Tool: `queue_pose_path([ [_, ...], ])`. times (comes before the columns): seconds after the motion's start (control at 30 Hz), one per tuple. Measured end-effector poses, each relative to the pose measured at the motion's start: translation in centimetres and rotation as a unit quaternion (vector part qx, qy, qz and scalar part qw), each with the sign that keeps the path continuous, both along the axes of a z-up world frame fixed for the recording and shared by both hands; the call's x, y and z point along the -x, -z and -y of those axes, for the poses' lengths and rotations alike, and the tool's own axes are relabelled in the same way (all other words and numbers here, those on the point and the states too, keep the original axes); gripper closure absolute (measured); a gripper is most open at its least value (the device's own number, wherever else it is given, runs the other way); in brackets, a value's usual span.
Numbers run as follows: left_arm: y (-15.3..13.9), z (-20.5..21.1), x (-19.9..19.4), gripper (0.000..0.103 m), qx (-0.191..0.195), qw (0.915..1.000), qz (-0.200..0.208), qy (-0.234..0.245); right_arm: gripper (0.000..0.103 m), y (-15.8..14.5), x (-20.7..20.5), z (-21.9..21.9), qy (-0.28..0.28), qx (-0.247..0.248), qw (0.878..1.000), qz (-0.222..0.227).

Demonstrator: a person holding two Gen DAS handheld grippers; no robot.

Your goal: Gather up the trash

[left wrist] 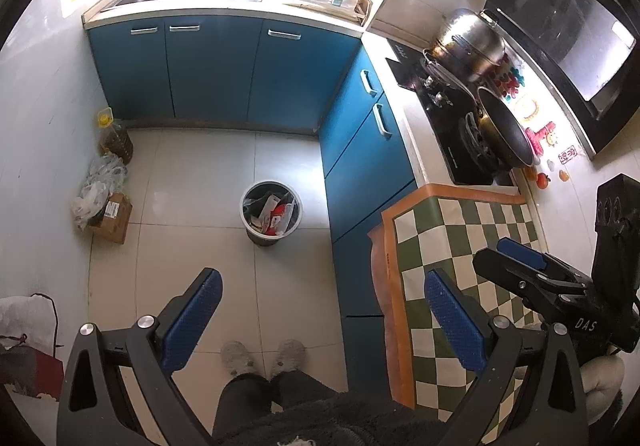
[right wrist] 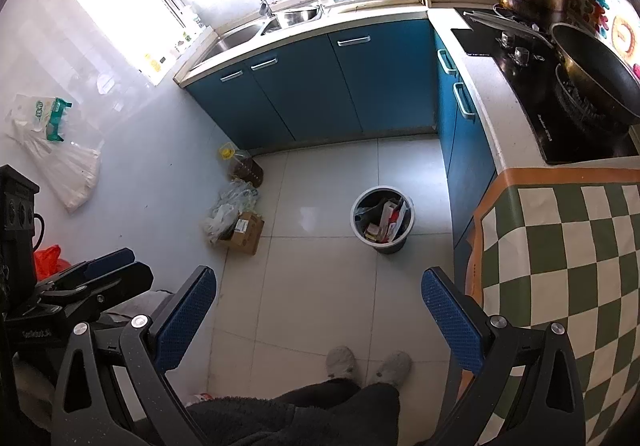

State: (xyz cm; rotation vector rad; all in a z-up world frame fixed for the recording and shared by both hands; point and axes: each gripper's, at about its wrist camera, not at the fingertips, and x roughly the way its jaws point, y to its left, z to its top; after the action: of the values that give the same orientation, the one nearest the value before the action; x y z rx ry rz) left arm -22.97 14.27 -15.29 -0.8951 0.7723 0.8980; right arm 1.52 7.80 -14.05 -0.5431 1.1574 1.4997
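A round grey trash bin (left wrist: 271, 212) stands on the tiled floor by the blue cabinets, holding several pieces of paper and packaging trash; it also shows in the right wrist view (right wrist: 382, 219). My left gripper (left wrist: 322, 312) is open and empty, held high above the floor. My right gripper (right wrist: 319, 310) is open and empty, also high above the floor. In the left wrist view the right gripper (left wrist: 520, 266) shows at right over the checkered cloth. In the right wrist view the left gripper (right wrist: 104, 270) shows at left.
A green-and-white checkered cloth (left wrist: 452, 270) covers the counter at right. A stove with a wok (right wrist: 592, 77) and steel pot (left wrist: 470, 41) lies beyond. A cardboard box (right wrist: 244, 232), plastic bags (right wrist: 228, 209) and an oil bottle (right wrist: 244, 165) sit by the left wall. My feet (right wrist: 368, 364) stand below.
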Motion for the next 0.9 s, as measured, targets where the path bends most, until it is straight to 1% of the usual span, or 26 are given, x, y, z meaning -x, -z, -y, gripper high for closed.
queue_pose_path([
  [0.57,-0.05,-0.49,0.08,0.000,0.003,0.9999,0.012,0.005,0.000,0.11,-0.02,-0.09,-0.003,-0.004,1.000,-0.003],
  [0.9,-0.20,-0.85,0.00,0.000,0.002,0.9999,0.013,0.007,0.000,0.11,0.03,-0.26,-0.002,-0.005,1.000,-0.002],
])
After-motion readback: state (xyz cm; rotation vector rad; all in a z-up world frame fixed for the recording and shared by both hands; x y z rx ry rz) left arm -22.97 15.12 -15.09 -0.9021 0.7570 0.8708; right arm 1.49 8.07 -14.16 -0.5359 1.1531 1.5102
